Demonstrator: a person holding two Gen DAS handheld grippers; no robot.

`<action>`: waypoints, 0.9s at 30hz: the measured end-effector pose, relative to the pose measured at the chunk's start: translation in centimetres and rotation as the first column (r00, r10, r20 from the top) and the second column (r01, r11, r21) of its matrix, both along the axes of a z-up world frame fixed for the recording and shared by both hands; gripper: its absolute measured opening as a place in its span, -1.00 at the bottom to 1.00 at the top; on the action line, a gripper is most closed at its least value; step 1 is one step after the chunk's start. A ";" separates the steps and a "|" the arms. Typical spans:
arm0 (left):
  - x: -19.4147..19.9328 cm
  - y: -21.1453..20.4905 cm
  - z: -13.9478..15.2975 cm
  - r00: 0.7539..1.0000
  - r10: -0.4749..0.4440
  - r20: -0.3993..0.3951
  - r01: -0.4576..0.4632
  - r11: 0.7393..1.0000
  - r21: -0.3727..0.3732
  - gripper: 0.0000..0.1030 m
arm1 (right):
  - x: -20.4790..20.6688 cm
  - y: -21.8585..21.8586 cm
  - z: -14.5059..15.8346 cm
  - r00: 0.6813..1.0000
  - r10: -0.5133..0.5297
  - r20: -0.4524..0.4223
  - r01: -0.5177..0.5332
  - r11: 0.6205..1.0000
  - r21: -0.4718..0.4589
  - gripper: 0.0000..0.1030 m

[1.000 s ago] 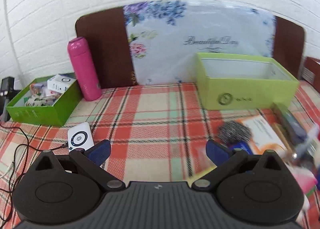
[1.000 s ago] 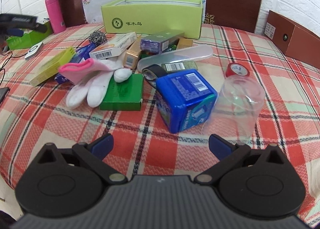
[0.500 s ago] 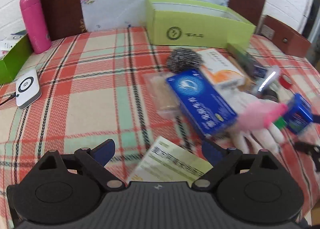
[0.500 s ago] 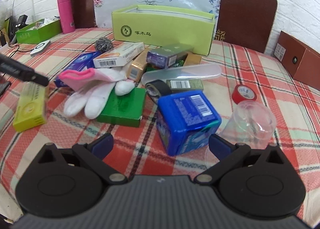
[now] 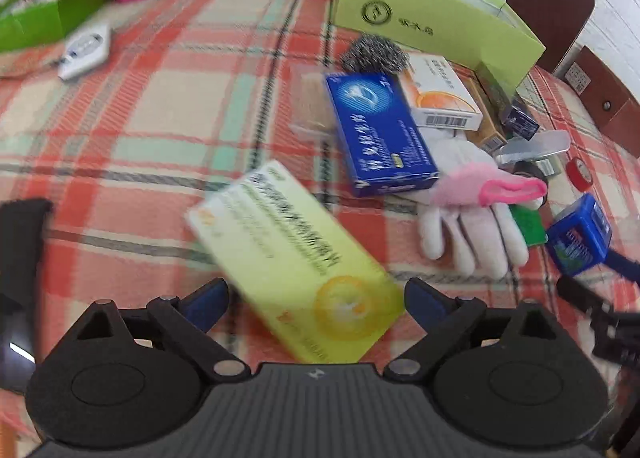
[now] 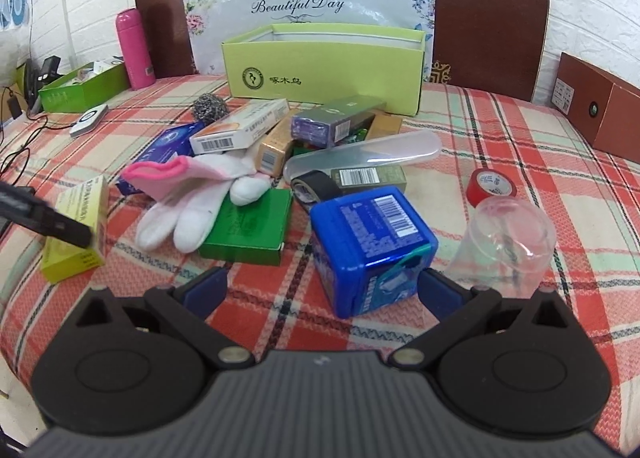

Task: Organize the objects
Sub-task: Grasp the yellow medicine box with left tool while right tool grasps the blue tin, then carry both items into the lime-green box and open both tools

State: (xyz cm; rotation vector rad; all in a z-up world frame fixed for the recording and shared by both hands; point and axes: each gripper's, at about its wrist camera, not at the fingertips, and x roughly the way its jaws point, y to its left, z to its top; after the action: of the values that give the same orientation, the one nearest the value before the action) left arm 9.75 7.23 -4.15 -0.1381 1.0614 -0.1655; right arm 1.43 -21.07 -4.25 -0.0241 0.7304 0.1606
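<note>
We held the left hand-held gripper (image 5: 316, 296) over the yellow-green box (image 5: 296, 270), which lay flat on the plaid-covered counter (image 5: 160, 106) at the left edge of the clutter. The jaws stood wide apart, and the near end of the box sat between the blue pads (image 5: 206, 300) without either pad pressing on it, so nothing was held. The box's long axis ran slantwise across the opening, from the near right corner away to the far left, so we judged that the wrist would need to roll before the pads could close squarely on the two long sides.

The right hand-held gripper (image 6: 320, 290) was also spread wide and empty, poised just in front of the blue tub (image 6: 372, 246), with an upturned clear cup (image 6: 508, 246) beside its right finger. From that view the yellow-green box lay well off to the left, with a finger of the left tool crossing in front of it, so the left hand was plainly the nearer one for this pick.

The open lime-green carton (image 6: 324, 70) stood at the back of the counter beyond the heap of boxes and the white glove (image 6: 192, 198). We took it as the likely place for the box.
</note>
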 end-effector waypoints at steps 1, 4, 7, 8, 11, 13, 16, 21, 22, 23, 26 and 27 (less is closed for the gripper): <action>0.4 -0.7 -0.2 0.999 -0.011 0.030 0.010 1.000 0.008 0.85 | 0.0 0.0 -0.1 1.000 -0.003 0.004 0.003 1.000 0.001 1.00; 1.2 -2.6 -0.1 0.996 -0.061 0.058 0.057 0.995 0.082 0.69 | 0.7 0.0 -0.4 0.999 -0.024 0.022 0.024 1.000 0.007 1.00; 0.5 -2.2 -0.3 0.997 -0.051 0.061 0.045 0.994 0.099 0.73 | 1.3 -0.3 -0.6 0.998 -0.048 0.051 0.050 0.998 -0.030 1.00; 0.1 -2.1 -0.4 0.996 -0.053 0.068 0.046 0.993 0.110 0.76 | 1.4 -0.4 -0.6 0.997 -0.049 0.059 0.052 0.997 -0.052 1.00; -0.5 -2.0 -0.7 0.992 -0.075 0.098 0.062 0.989 0.134 0.76 | 2.0 -0.8 -0.8 0.996 -0.049 0.073 0.056 0.994 -0.099 1.00; -0.6 -1.9 -0.7 0.991 -0.064 0.117 0.049 0.991 0.125 0.66 | 2.6 -1.0 -1.1 0.996 -0.045 0.071 0.051 0.995 -0.088 1.00; -0.3 -2.2 -0.6 0.991 -0.051 0.125 0.034 0.991 0.133 0.60 | 2.8 -0.8 -1.4 0.996 0.017 0.087 -0.012 0.998 -0.062 0.78; -0.5 -2.4 -0.7 0.984 -0.069 0.164 0.042 0.986 0.163 0.48 | 1.8 -0.3 -0.9 0.995 0.038 0.096 -0.036 0.999 -0.032 0.38; -0.7 -2.2 -0.6 0.985 -0.067 0.161 0.041 0.987 0.156 0.44 | 1.3 -0.3 -0.8 0.995 0.044 0.094 -0.042 0.999 -0.021 0.38; -0.9 -1.9 -0.5 0.985 -0.067 0.157 0.044 0.988 0.149 0.43 | 0.9 -0.4 -0.6 0.994 0.051 0.092 -0.051 0.999 -0.008 0.38; -2.1 -1.2 0.9 0.982 -0.088 0.170 0.067 0.990 0.125 0.40 | -0.2 -0.6 0.7 0.992 0.079 0.095 -0.086 0.994 0.070 0.38; -2.6 -0.9 1.8 0.977 -0.100 0.187 0.078 0.990 0.119 0.39 | -0.4 -0.8 1.5 0.990 0.089 0.105 -0.099 0.991 0.095 0.38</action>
State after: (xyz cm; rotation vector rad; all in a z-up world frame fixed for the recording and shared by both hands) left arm 7.16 6.31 -2.36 0.0262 0.8819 -0.1964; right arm 0.99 -21.83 -2.76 0.0283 0.6200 0.2842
